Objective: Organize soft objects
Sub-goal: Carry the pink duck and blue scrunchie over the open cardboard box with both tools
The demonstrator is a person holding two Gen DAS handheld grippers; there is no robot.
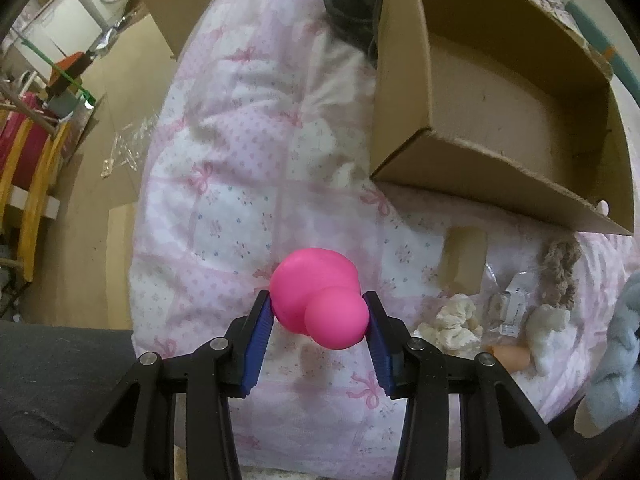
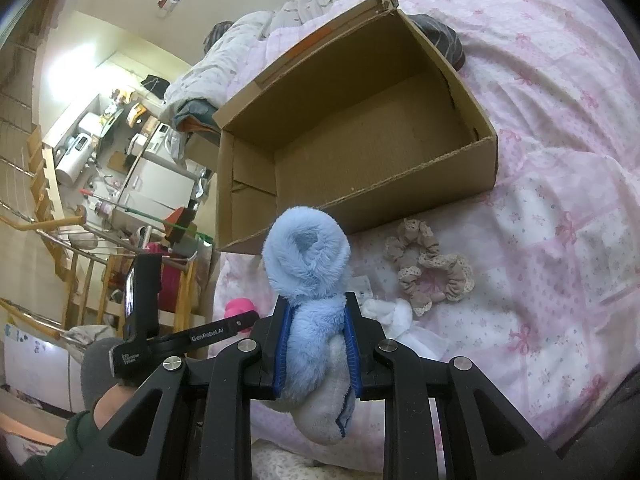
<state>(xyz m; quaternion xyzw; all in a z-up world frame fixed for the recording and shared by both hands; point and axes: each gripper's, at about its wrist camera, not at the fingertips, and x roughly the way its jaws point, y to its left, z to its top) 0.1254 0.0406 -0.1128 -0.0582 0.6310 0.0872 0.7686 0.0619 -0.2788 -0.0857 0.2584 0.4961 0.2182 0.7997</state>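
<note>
My left gripper (image 1: pixel 318 300) is shut on a pink squishy toy (image 1: pixel 316 300) and holds it above the pink bedspread. My right gripper (image 2: pixel 316 300) is shut on a fluffy light-blue plush (image 2: pixel 310 280) and holds it in front of the open cardboard box (image 2: pixel 400 196). The box is empty and also shows at the upper right of the left wrist view (image 1: pixel 404 160). The blue plush appears at the right edge there (image 1: pixel 616 360), and the pink toy shows low left of the right wrist view (image 2: pixel 238 306).
On the bedspread (image 1: pixel 224 208) lie beige scrunchies (image 2: pixel 428 268), white plush pieces (image 1: pixel 456 320), a small packet (image 1: pixel 510 300) and a peach object (image 1: pixel 512 356). A dark garment (image 1: pixel 352 0) lies behind the box. Floor and furniture lie left of the bed.
</note>
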